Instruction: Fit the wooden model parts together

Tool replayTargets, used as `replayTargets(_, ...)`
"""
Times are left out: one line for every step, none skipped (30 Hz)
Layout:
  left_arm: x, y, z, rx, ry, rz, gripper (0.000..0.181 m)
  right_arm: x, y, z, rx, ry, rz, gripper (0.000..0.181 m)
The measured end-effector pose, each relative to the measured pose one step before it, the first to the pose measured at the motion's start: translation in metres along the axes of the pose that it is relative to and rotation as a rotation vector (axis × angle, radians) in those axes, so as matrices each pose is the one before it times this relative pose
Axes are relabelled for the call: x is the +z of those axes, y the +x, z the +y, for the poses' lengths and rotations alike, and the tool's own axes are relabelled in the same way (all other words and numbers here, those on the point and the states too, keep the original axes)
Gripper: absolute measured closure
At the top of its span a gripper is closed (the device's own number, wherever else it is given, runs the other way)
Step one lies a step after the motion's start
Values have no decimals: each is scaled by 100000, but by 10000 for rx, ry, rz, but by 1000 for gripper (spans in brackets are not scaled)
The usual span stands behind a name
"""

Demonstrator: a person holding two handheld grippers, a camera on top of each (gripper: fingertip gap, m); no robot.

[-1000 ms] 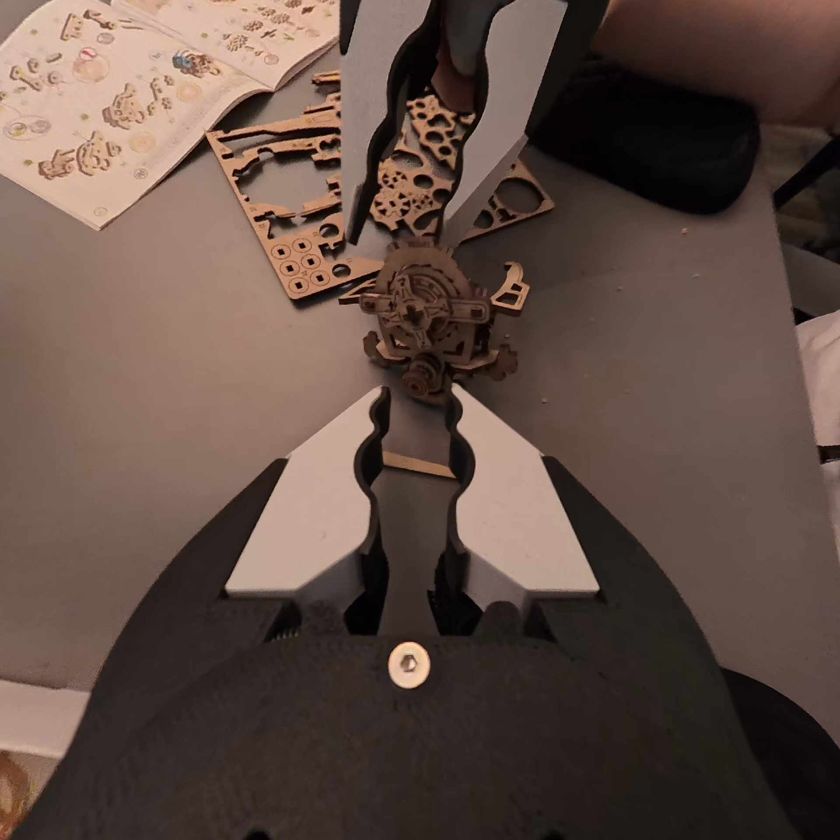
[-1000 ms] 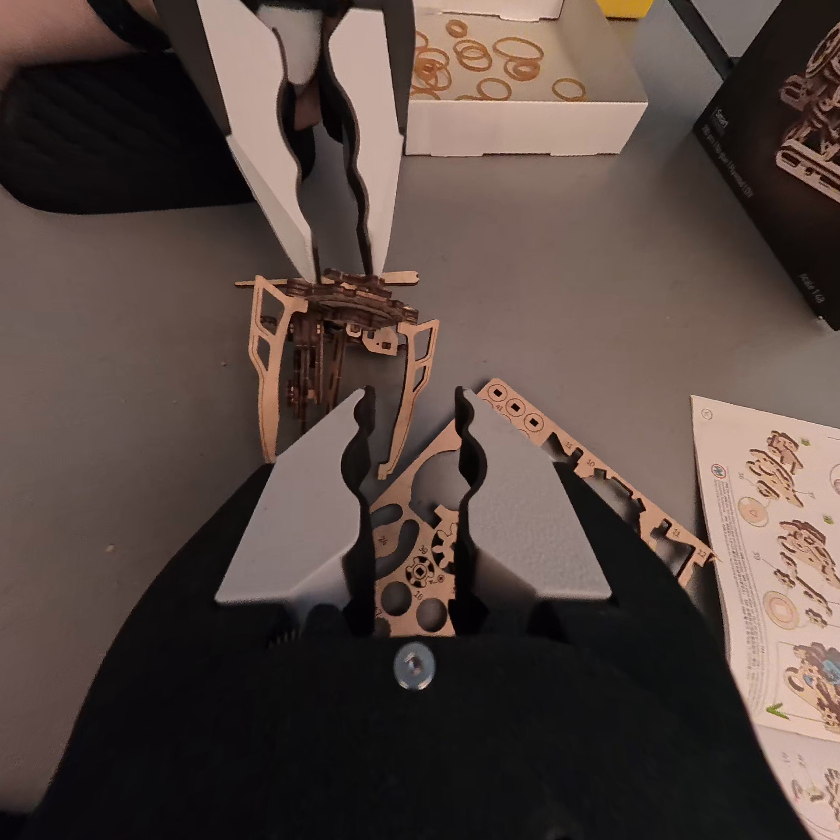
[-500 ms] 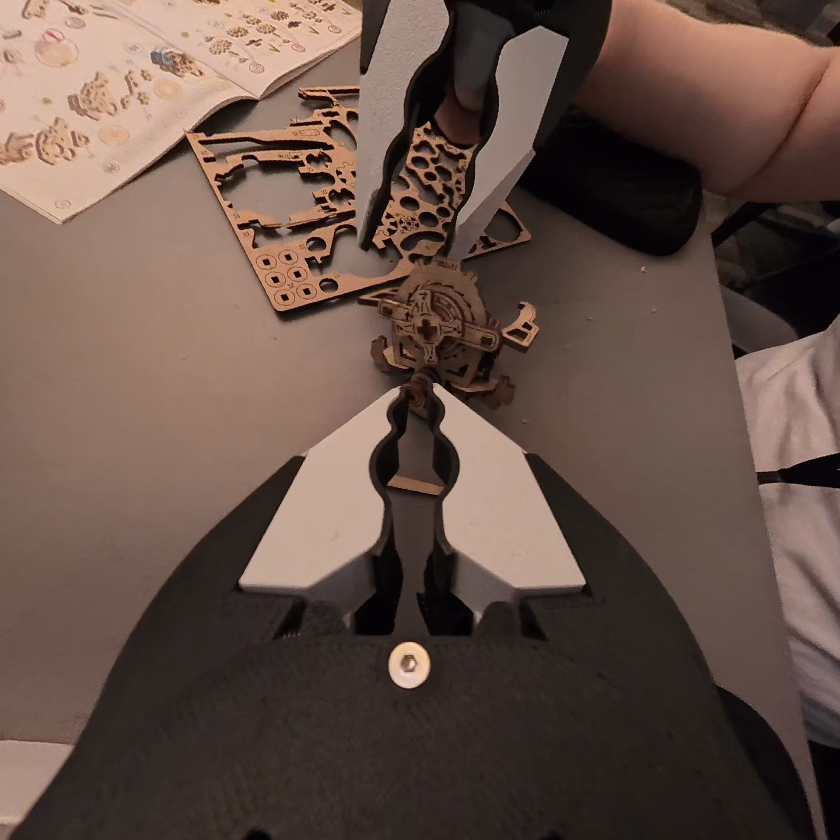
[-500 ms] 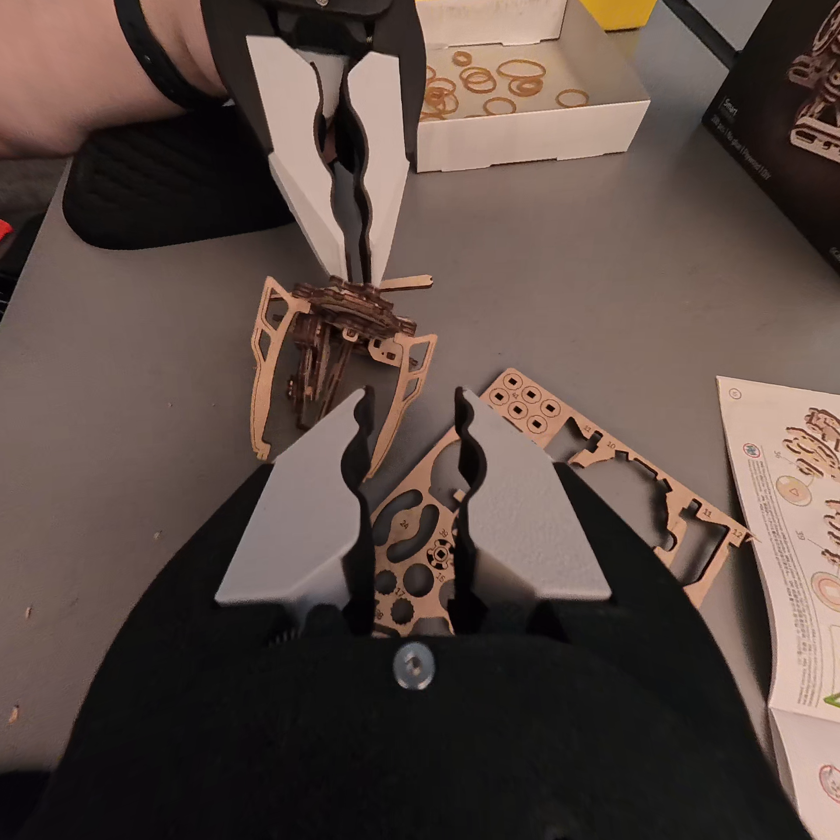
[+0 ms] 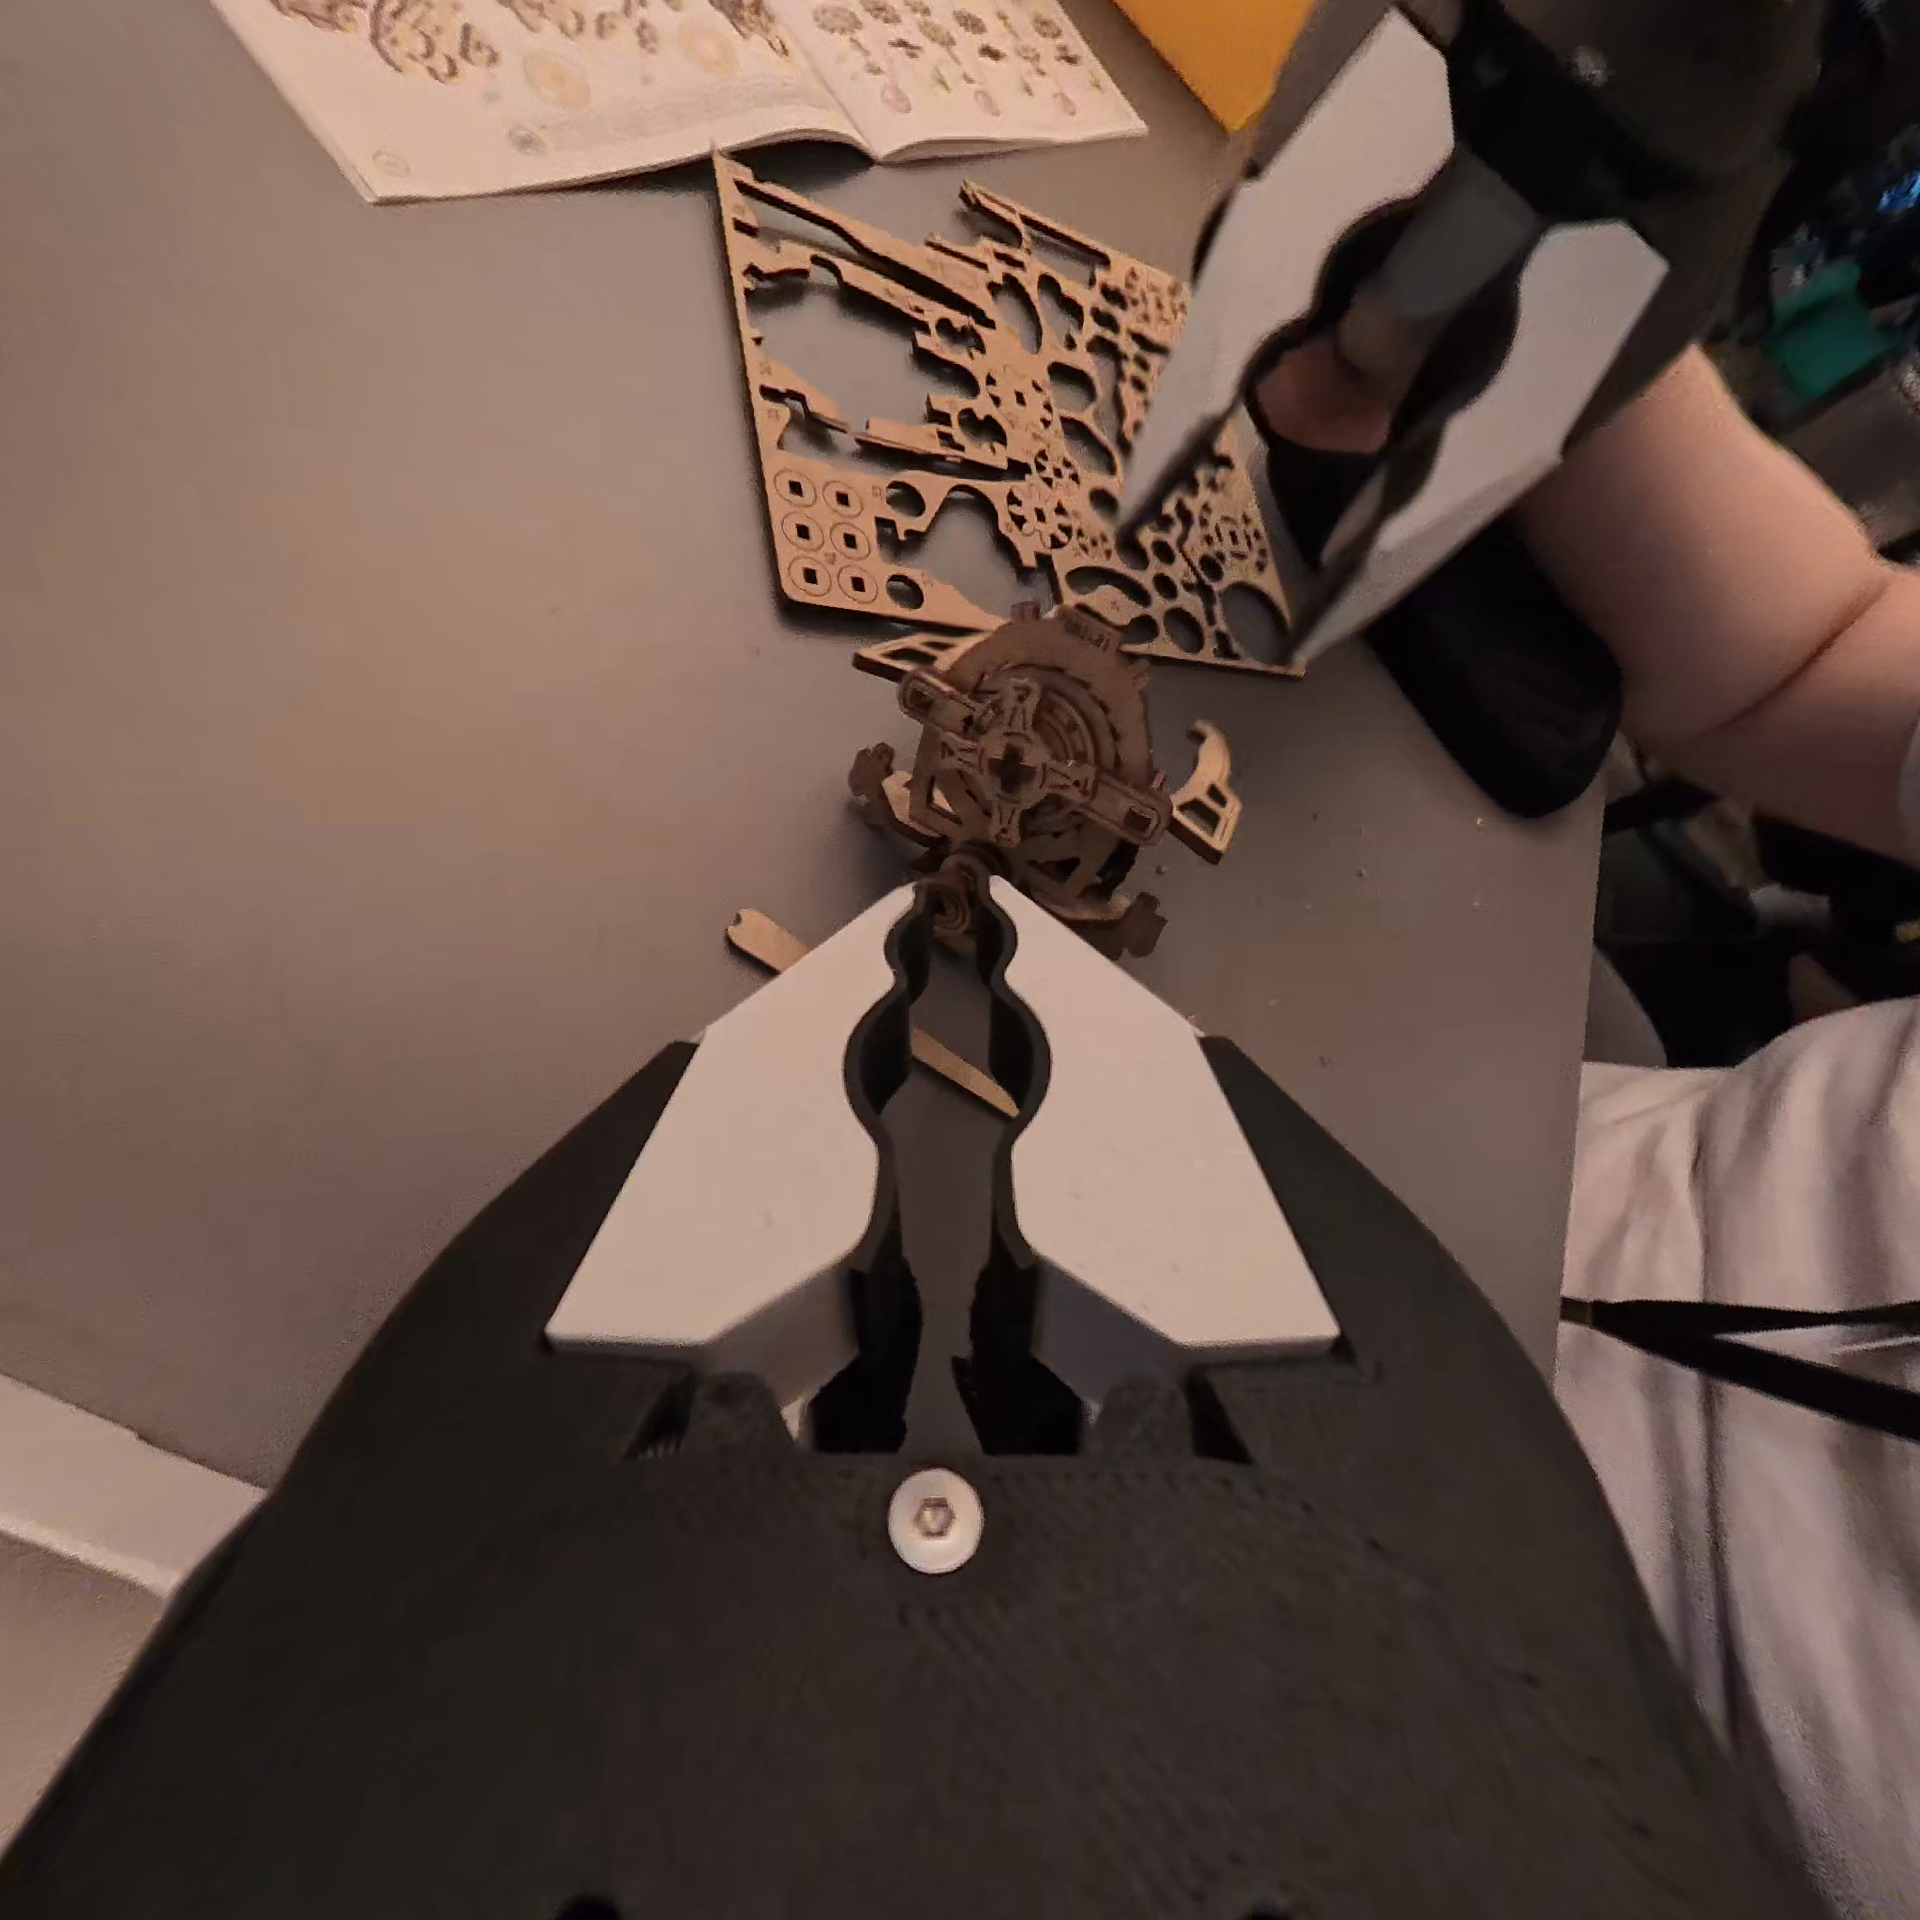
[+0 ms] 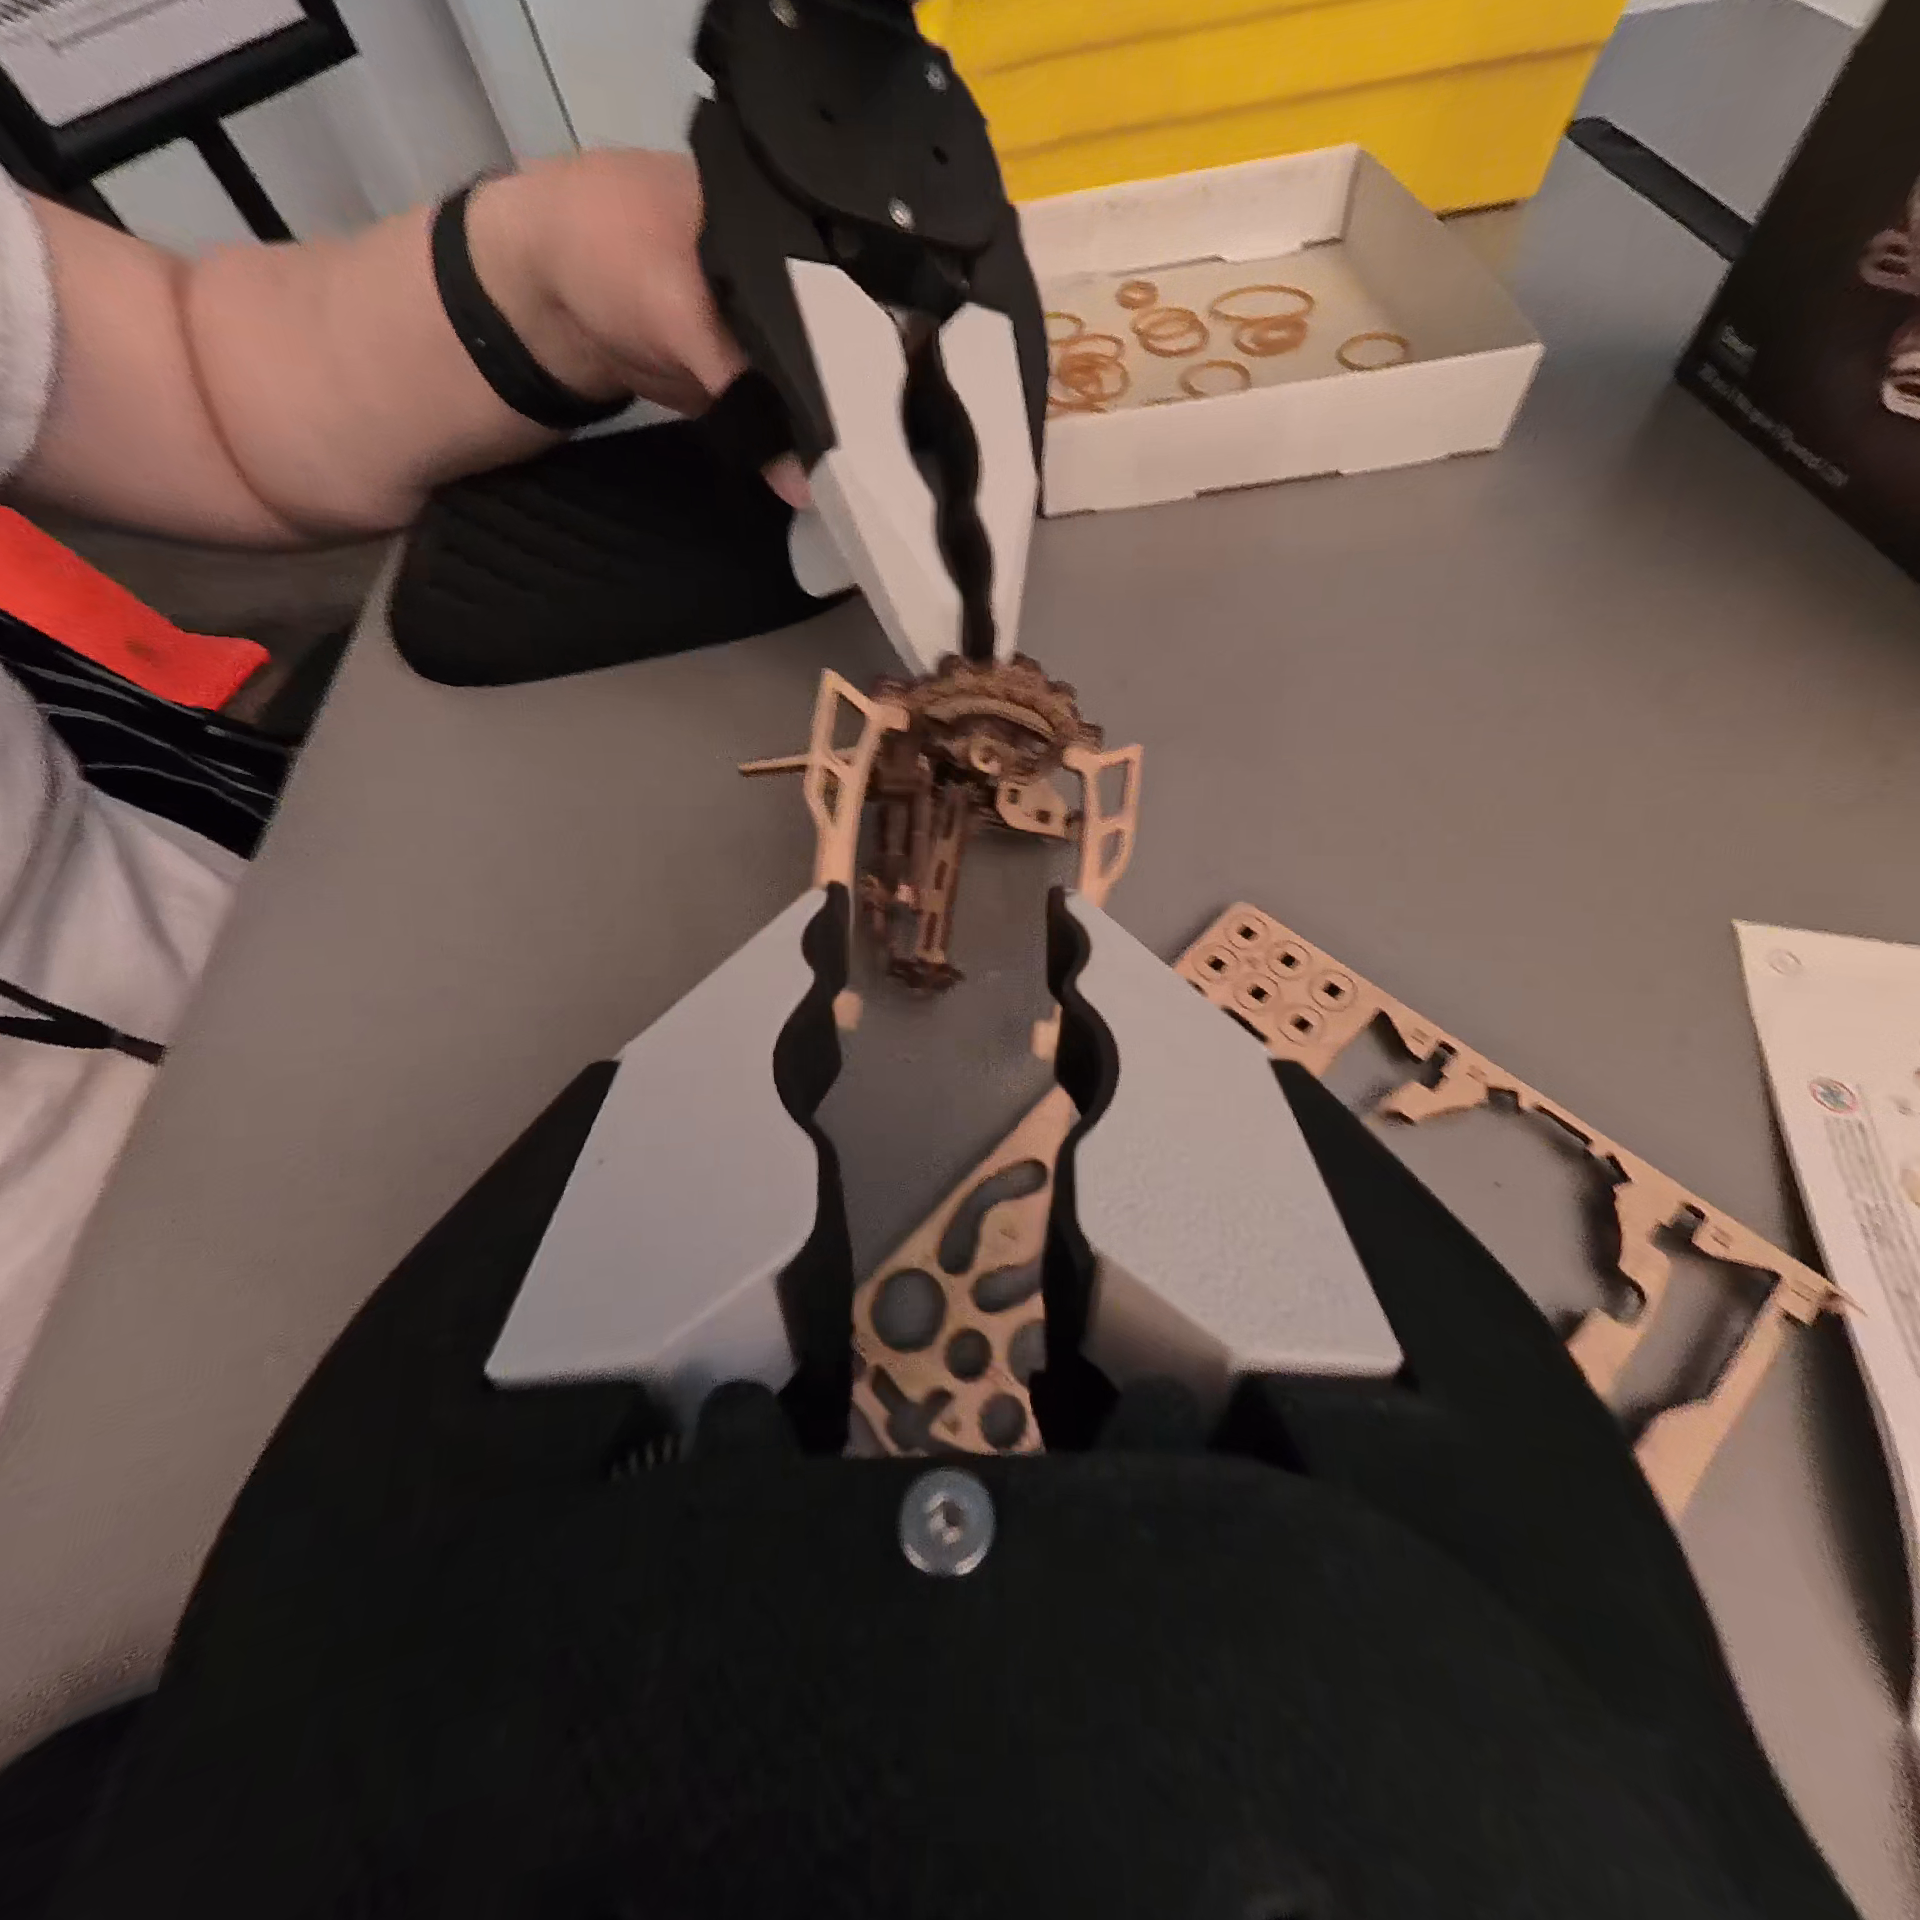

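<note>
Wooden model [image 5: 1023, 774] pinched at its small gear by left hand-held gripper [image 5: 953, 894], right hand-held gripper [image 6: 945, 914] agape, empty.

right gripper [image 6: 945, 914] open, wooden model [image 6: 961, 769] ahead

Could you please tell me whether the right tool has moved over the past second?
Yes. In the left wrist view the right tool has swung rightward, off the punched wooden sheet toward the table's right edge, away from the wooden model.

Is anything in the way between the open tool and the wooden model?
Nothing visible. The right tool is open and faces the model across bare table. The parts sheet lies beneath and to its side, not between them.
</note>
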State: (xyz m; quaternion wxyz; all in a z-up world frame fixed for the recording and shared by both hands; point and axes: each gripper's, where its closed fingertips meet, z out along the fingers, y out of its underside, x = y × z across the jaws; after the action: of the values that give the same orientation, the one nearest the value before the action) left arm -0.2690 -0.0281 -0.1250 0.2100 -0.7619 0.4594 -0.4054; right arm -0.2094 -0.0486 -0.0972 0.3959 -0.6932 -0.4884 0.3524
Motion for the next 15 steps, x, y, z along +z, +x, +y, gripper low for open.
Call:
replayTargets(-148,37,-40,-169,198,11,176,183,-638,-420,65,59,-192,143)
replayTargets(-141,64,23,-85,131,16,176,305,-555,-329,83,6,-143,138)
replayTargets(-133,119,31,38,74,22,174,412,-524,-180,-5,-19,-116,135)
replayTargets(-134,60,24,131,43,-52,172,475,-287,24,-74,-103,14,135)
replayTargets(-144,-77,-19,148,37,-168,169,489,-156,246,-119,-207,67,132)
replayTargets(-112,-96,-83,186,42,-182,164,475,-210,322,-138,-238,22,131)
replayTargets(-81,-40,-29,205,11,-157,162,439,-160,369,-101,-260,25,131)
replayTargets(-67,-37,2,195,-11,-147,160,419,62,430,-77,-294,136,131)
replayTargets(-44,-39,10,207,-8,-136,157,379,107,412,-129,-245,165,131)
replayTargets(-16,-100,57,194,-23,-161,155,344,-47,373,-129,-207,50,131)
replayTargets(-15,-154,-12,158,27,-161,154,285,29,435,-100,-251,64,132)
replayTargets(-41,-95,-149,147,111,-94,154,182,200,366,-127,-216,167,133)
replayTargets(-47,-95,-113,108,97,-78,154,85,295,267,-136,-144,206,135)
replayTargets(-95,-164,-96,47,75,-103,153,2,315,187,-75,-93,193,135)
replayTargets(-142,-116,-195,62,123,-62,152,-52,223,58,5,-17,107,135)
